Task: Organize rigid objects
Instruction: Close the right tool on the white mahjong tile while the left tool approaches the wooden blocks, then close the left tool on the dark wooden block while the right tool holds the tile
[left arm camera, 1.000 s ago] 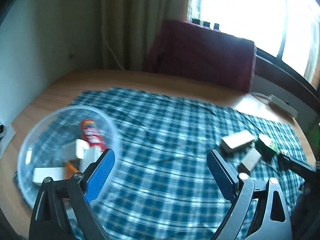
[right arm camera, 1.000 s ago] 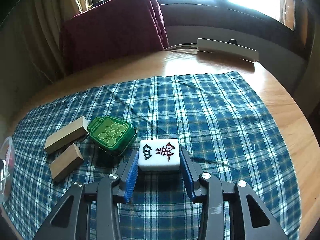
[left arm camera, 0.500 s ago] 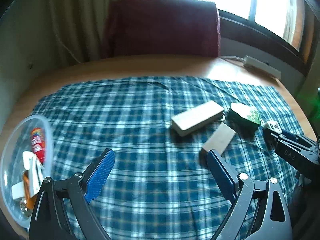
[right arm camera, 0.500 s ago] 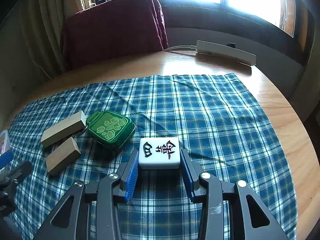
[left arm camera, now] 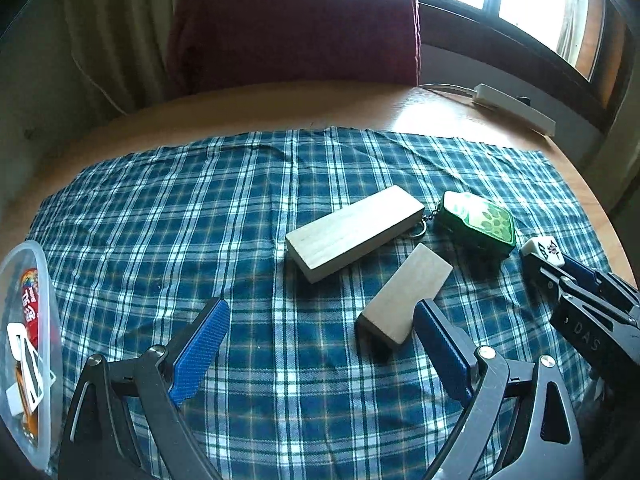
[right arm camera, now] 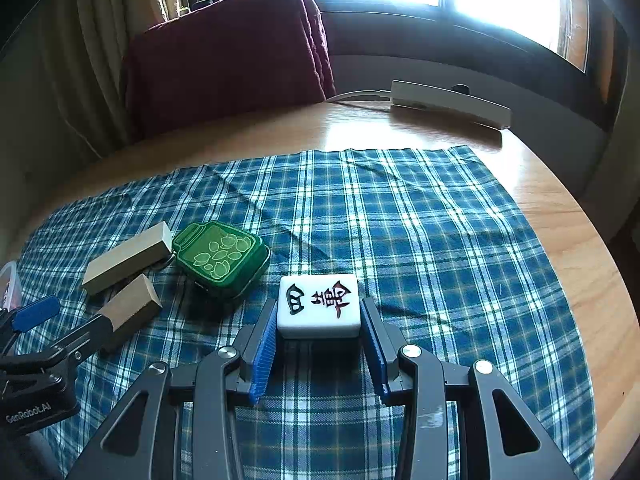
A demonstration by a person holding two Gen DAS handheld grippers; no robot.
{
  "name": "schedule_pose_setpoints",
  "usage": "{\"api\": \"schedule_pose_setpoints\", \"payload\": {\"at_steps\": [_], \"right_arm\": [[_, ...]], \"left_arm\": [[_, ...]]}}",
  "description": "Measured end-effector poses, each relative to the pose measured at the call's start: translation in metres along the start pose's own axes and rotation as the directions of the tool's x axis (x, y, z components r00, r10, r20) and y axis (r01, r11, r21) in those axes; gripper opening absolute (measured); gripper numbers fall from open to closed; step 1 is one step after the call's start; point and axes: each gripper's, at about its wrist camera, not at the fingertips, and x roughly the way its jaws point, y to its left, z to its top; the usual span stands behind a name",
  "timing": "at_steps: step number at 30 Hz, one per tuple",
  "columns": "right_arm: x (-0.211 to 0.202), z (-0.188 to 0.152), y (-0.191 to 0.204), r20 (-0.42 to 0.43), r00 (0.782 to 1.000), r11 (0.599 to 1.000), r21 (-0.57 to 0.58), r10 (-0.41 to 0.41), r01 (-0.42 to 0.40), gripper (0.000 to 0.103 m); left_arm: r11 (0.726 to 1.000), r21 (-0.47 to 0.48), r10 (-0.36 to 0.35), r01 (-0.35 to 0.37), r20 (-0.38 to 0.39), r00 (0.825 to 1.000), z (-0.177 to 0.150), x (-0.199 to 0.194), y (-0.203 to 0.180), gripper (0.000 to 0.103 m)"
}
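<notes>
plaid cloth (right arm camera: 400, 220) on wood table (right arm camera: 560, 216) | left claw (left arm camera: 320, 344) wide, empty | right claw (right arm camera: 319, 334) grips tile (right arm camera: 319, 306)

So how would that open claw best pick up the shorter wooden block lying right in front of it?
Probably by its two long side faces, near the middle. The shorter wooden block lies flat on the plaid cloth, angled, with its near end by the right finger of the left gripper. Come from above, turned to match its slant; the jaws stand wide enough to straddle its narrow width.
</notes>
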Motion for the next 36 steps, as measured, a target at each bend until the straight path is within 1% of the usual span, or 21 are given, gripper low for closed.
{"api": "schedule_pose_setpoints", "payload": {"at_steps": [7,10,18,21,26,30,33,36], "right_arm": [[0.0,0.0,0.0,0.0,1.0,1.0,-0.001,0.001,-0.001,0.042],[0.0,0.0,0.0,0.0,1.0,1.0,-0.001,0.001,-0.001,0.042],[0.0,-0.001,0.0,0.0,1.0,1.0,-0.002,0.002,-0.002,0.042],[0.0,-0.001,0.0,0.0,1.0,1.0,-0.002,0.002,-0.002,0.042],[0.0,-0.001,0.0,-0.001,1.0,1.0,-0.002,0.003,-0.003,0.042],[0.0,0.0,0.0,-0.001,1.0,1.0,-0.003,0.003,-0.003,0.042],[0.0,0.001,0.0,-0.001,1.0,1.0,-0.003,0.004,-0.004,0.042],[0.001,0.001,0.0,-0.001,1.0,1.0,-0.003,0.004,-0.004,0.042]], "left_arm": [[1.0,-0.02,-0.019,0.018,-0.012,1.0,0.005,0.009,-0.009,0.094],[0.999,-0.027,-0.028,0.028,-0.012,1.0,0.001,0.003,0.001,0.094],[0.999,-0.018,-0.041,0.041,-0.028,0.999,-0.005,0.005,0.002,0.094],[0.999,-0.014,-0.036,0.036,-0.031,0.999,-0.006,0.007,-0.001,0.094],[1.0,-0.016,-0.006,0.005,-0.037,0.999,-0.007,0.009,0.013,0.094],[0.998,-0.05,0.036,-0.038,-0.036,0.999,-0.006,0.009,0.031,0.094],[0.993,-0.098,0.057,-0.061,-0.039,0.998,-0.004,0.008,0.042,0.094],[0.993,-0.113,0.041,-0.045,-0.036,0.998,-0.005,0.004,0.042,0.094]]}}
